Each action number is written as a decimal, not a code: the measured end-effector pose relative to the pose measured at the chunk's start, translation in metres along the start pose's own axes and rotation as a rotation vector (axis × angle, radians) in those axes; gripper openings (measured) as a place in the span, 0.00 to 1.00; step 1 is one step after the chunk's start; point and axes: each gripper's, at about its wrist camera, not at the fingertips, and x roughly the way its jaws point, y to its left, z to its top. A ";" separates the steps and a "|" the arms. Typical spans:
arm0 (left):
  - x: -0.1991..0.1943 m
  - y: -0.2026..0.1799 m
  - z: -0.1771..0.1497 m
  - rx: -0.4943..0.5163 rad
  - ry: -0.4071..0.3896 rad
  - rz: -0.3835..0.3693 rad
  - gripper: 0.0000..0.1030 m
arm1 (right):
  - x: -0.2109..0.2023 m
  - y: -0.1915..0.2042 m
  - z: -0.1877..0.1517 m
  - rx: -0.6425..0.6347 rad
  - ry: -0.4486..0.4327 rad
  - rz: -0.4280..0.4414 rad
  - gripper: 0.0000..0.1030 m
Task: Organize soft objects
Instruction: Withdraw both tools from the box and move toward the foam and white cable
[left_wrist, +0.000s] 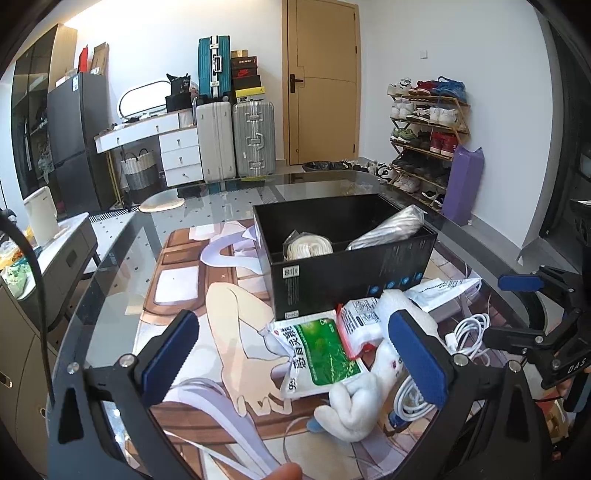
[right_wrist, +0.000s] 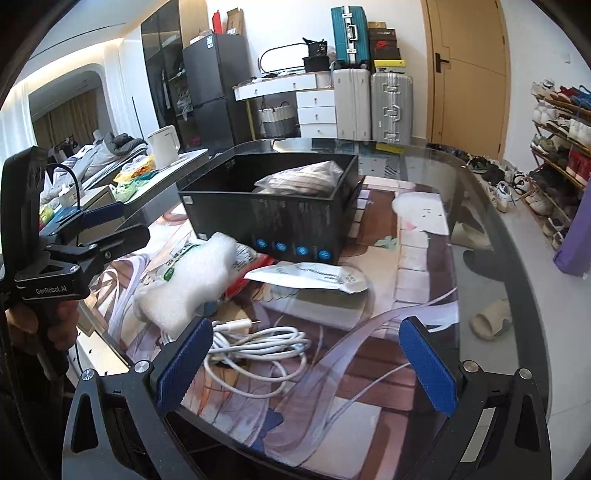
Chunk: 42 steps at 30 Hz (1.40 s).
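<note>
Left gripper (left_wrist: 295, 354) hung over the near end of the tabletop (left_wrist: 122, 295), fingers spread wide, nothing between them and nothing touched. Straight ahead, inside the gap between the fingers, lay a green pouch (left_wrist: 325, 354), flat on the mat, long axis running away from the gripper and tilted a little rightward. Just right of it lay a red-edged packet (left_wrist: 360, 323), partly under a white plush (left_wrist: 373, 373) that sprawled from beside the right finger down toward the near edge. Beyond the pile stood the black box (left_wrist: 351, 273), open-topped, already holding a bagged roll (left_wrist: 308, 247) in its near-left compartment and a bagged bundle (left_wrist: 391, 229) leaning at its right side.

Right gripper (right_wrist: 304, 362) also spread wide and empty, poised above a coiled white cable (right_wrist: 258, 347), which sat just ahead of its left finger. Plush (right_wrist: 188, 288) seen up and left of that finger; a flat white packet (right_wrist: 310, 277) farther ahead, near the box (right_wrist: 266, 218).

Judged: left gripper the nearer one for the pouch, already lined up with it; pouch's long axis roughly along the approach, so fingers would likely close across its short width. Plush about equally near to both. Box directly behind the pile, a short carry forward. Risk judged in the overlap: lifting the pouch could drag the packet resting against it.
</note>
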 end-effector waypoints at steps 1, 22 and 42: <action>-0.001 0.000 -0.001 -0.003 -0.002 -0.002 1.00 | 0.002 0.002 0.000 -0.008 0.009 0.009 0.99; 0.000 0.002 -0.003 -0.003 -0.001 -0.009 1.00 | 0.037 0.018 -0.012 0.024 0.091 0.095 0.99; 0.003 0.000 -0.005 -0.003 0.008 -0.009 1.00 | 0.041 0.029 -0.017 -0.003 0.050 0.098 0.73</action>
